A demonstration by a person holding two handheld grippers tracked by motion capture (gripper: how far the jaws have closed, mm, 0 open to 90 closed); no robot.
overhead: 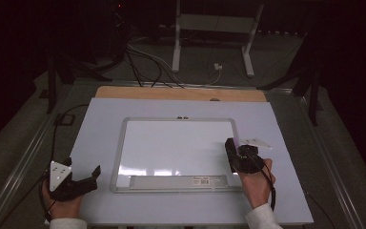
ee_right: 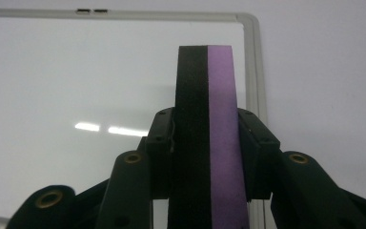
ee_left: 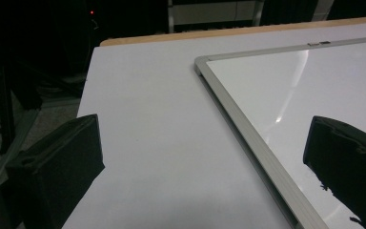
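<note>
Right hand-held gripper (ee_right: 205, 129), clamped on the eraser (ee_right: 207, 119), should be kept flat against the whiteboard (ee_right: 76, 86) ahead.

A white sheet (overhead: 95, 143) covers the table; bare wood (overhead: 124, 92) is exposed at 12 o'clock. Beyond it, a white metal stand (overhead: 214, 28) and cables (overhead: 147, 62) occupy the dim floor, probably carpeted.

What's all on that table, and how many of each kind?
White metal-framed whiteboard: 1
Black-and-purple block eraser, clamped in the right tongs: 1
Hand-held black tongs: 2, the left tongs open
Flat white three-cornered piece: 1
Total: 5
</note>
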